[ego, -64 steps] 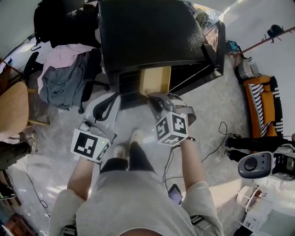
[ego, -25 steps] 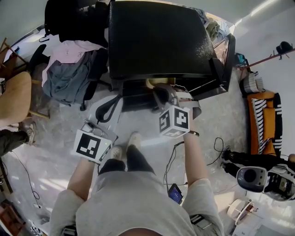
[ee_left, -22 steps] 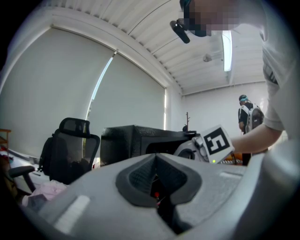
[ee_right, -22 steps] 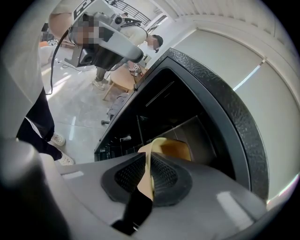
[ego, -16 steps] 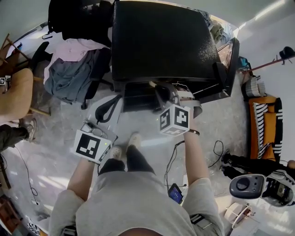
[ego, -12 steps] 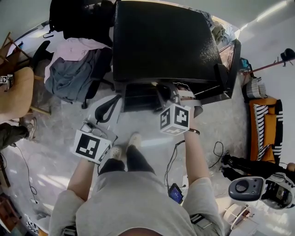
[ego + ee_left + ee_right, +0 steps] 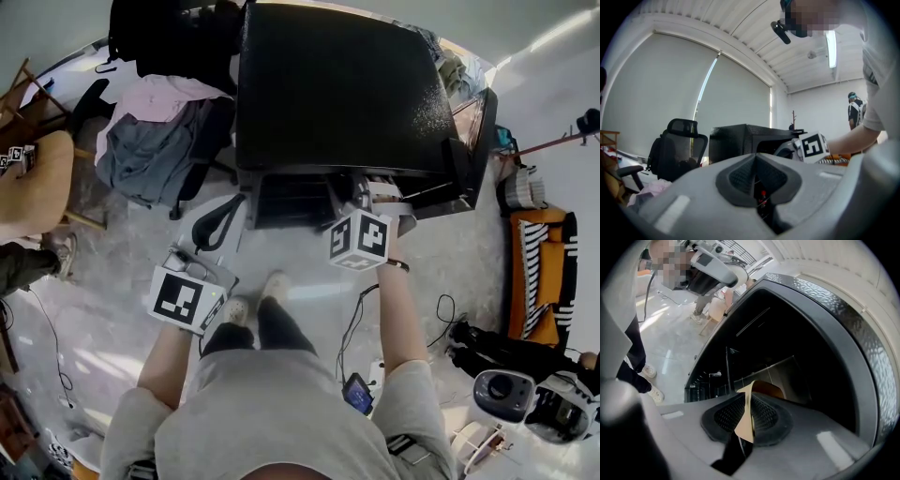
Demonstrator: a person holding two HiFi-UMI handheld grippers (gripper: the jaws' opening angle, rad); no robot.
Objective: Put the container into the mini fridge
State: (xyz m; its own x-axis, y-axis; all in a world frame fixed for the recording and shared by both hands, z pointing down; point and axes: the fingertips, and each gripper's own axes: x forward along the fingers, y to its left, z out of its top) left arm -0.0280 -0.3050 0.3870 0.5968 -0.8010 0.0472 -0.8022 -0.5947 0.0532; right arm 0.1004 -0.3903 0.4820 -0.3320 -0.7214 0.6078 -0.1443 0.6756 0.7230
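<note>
The black mini fridge (image 7: pixel 337 84) stands on the floor ahead of me with its door (image 7: pixel 469 141) swung open to the right. My right gripper (image 7: pixel 747 420) reaches into the fridge's dark opening (image 7: pixel 778 352) and is shut on the rim of a tan cardboard container (image 7: pixel 749 404), which points inside. In the head view the right gripper (image 7: pixel 352 192) is at the fridge's front edge and the container is hidden. My left gripper (image 7: pixel 202 253) hangs low at the left, shut and holding nothing, away from the fridge (image 7: pixel 740 140).
A black office chair (image 7: pixel 164 150) heaped with clothes stands left of the fridge. A wooden chair (image 7: pixel 33 183) is at the far left. Cables (image 7: pixel 441 309) trail on the floor at the right, beside an orange striped thing (image 7: pixel 534 272). My own legs and shoes (image 7: pixel 267 291) are below.
My right gripper has carried the container forward into the fridge opening, and it has passed out of sight in the head view. The left gripper has stayed in place.
</note>
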